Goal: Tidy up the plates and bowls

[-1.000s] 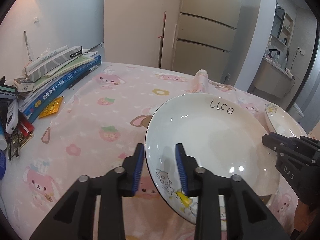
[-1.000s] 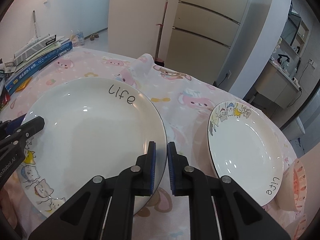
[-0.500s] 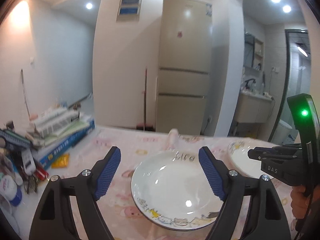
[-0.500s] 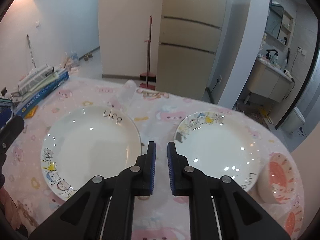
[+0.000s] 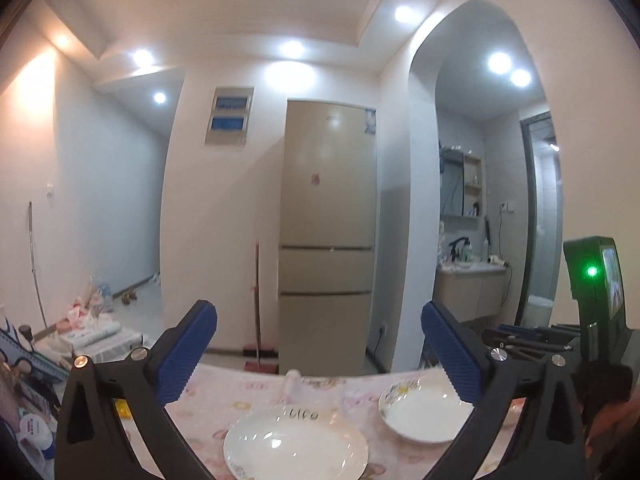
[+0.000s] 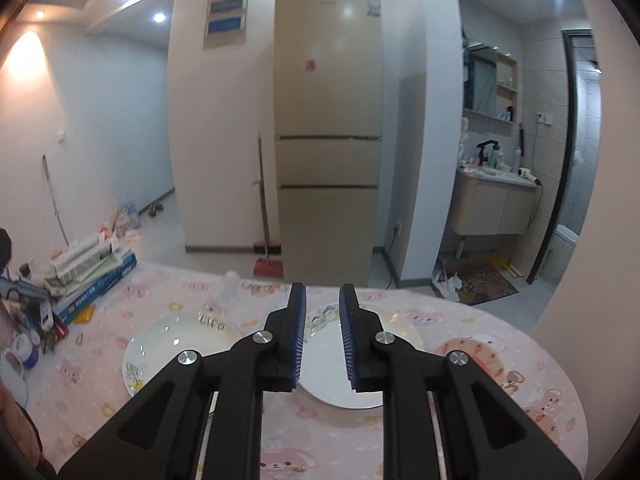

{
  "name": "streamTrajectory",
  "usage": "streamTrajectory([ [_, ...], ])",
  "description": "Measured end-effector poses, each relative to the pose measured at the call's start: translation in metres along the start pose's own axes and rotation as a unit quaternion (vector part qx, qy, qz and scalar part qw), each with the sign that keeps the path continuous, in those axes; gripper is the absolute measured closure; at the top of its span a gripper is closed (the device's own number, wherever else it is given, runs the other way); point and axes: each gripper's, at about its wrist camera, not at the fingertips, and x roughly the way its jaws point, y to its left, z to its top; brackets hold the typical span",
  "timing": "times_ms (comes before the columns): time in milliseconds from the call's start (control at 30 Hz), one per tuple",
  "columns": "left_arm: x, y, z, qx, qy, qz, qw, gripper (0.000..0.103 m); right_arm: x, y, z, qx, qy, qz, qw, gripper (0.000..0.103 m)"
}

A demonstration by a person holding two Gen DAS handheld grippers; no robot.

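Two white plates with cartoon rims lie side by side on the pink tablecloth. The left plate (image 5: 296,446) (image 6: 180,340) has "Life" written on its far rim. The right plate (image 5: 420,412) (image 6: 324,360) is partly hidden behind my right gripper's fingers. My left gripper (image 5: 318,348) is wide open and empty, raised high above the table and tilted up toward the room. My right gripper (image 6: 322,336) is slightly open and empty, held well above the right plate. The right gripper body (image 5: 592,320) shows at the right edge of the left wrist view.
A pile of books (image 6: 92,272) and small clutter (image 6: 28,340) sit at the table's left edge. A beige fridge (image 6: 328,132) and a broom (image 6: 262,208) stand beyond the round table's far edge (image 6: 480,312). A bathroom vanity (image 6: 496,200) is at the right.
Both grippers have risen and pulled back from the plates, tilting up toward the room. The left gripper opened wide off the left plate's rim; the right jaws parted slightly.
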Motion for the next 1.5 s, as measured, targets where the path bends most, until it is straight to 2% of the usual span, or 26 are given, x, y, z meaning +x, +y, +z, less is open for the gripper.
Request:
streamTrajectory([
  [100,-0.004,-0.012,0.012,-0.001,-0.003,-0.022,0.9998,0.000,-0.013,-0.012,0.003,0.016,-0.028,-0.014,0.999,0.072],
  [200,0.003,-0.020,0.017,-0.015,0.007,-0.042,0.9990,0.000,-0.019,-0.023,0.001,0.032,-0.047,-0.036,0.998,0.067],
  [300,0.015,-0.029,0.014,-0.037,0.026,-0.059,0.9973,0.000,-0.015,-0.037,-0.003,0.053,-0.048,-0.052,0.996,0.062],
  [400,0.038,-0.036,0.005,-0.067,0.062,-0.080,0.9926,0.000,-0.008,-0.051,-0.008,0.070,-0.040,-0.062,0.995,0.060],
  [500,0.064,-0.048,-0.009,-0.081,0.101,-0.086,0.9879,0.000,0.002,-0.066,-0.013,0.092,-0.027,-0.075,0.993,0.060],
  [633,0.099,-0.058,-0.040,-0.105,0.163,-0.089,0.9770,0.000,0.017,-0.086,-0.023,0.123,0.005,-0.063,0.990,0.060],
  [900,0.138,-0.059,-0.092,-0.137,0.236,-0.085,0.9582,0.004,0.053,-0.101,-0.047,0.148,0.064,-0.044,0.986,0.060],
  [1000,0.152,-0.057,-0.113,-0.149,0.273,-0.083,0.9468,0.011,0.069,-0.100,-0.060,0.162,0.108,-0.026,0.980,0.060],
  [1133,0.165,-0.059,-0.133,-0.144,0.303,-0.070,0.9395,0.013,0.091,-0.095,-0.081,0.181,0.167,-0.001,0.969,0.060],
  [1200,0.173,-0.062,-0.144,-0.137,0.329,-0.071,0.9317,0.018,0.098,-0.091,-0.087,0.175,0.182,-0.009,0.968,0.060],
  [1267,0.180,-0.064,-0.156,-0.142,0.359,-0.071,0.9197,0.021,0.106,-0.093,-0.093,0.176,0.199,-0.017,0.964,0.060],
  [1367,0.195,-0.069,-0.170,-0.144,0.404,-0.068,0.9007,0.029,0.124,-0.101,-0.106,0.202,0.248,-0.037,0.947,0.060],
  [1500,0.211,-0.070,-0.183,-0.161,0.441,-0.065,0.8804,0.040,0.143,-0.117,-0.125,0.271,0.292,-0.009,0.917,0.065],
])
